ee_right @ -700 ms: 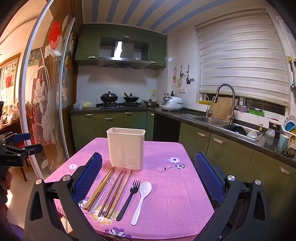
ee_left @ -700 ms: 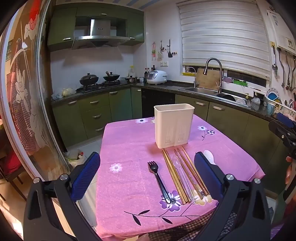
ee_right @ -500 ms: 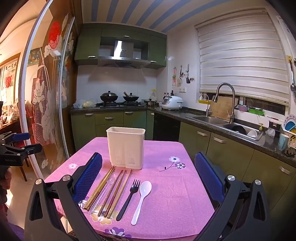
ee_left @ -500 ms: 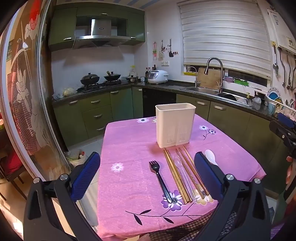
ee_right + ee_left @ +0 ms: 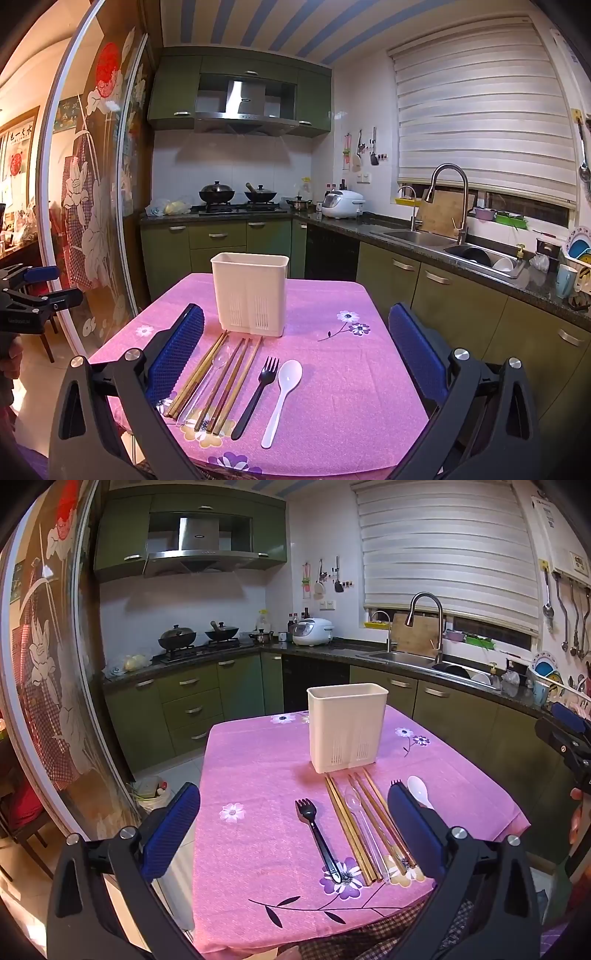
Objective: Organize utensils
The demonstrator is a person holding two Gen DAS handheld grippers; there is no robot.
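A cream utensil holder [image 5: 347, 732] stands upright on the pink tablecloth [image 5: 258, 760]; it also shows in the right wrist view [image 5: 251, 293]. In front of it lie a black fork [image 5: 317, 833], brown chopsticks [image 5: 351, 830], a clear spoon [image 5: 360, 821] and a white spoon [image 5: 419, 795]. The right wrist view shows the chopsticks [image 5: 218, 380], a black fork [image 5: 256, 395] and the white spoon [image 5: 282, 398]. My left gripper [image 5: 293, 830] is open above the near table edge. My right gripper [image 5: 295, 354] is open above the utensils. Both hold nothing.
Green kitchen cabinets and a dark counter run behind the table, with a stove [image 5: 195, 646], a rice cooker [image 5: 312, 631] and a sink [image 5: 413, 657]. A glass sliding door [image 5: 55, 701] stands at the left. A bin bag [image 5: 149, 794] lies on the floor.
Both grippers stay open. The views have shifted only slightly; the utensils and holder have not moved.
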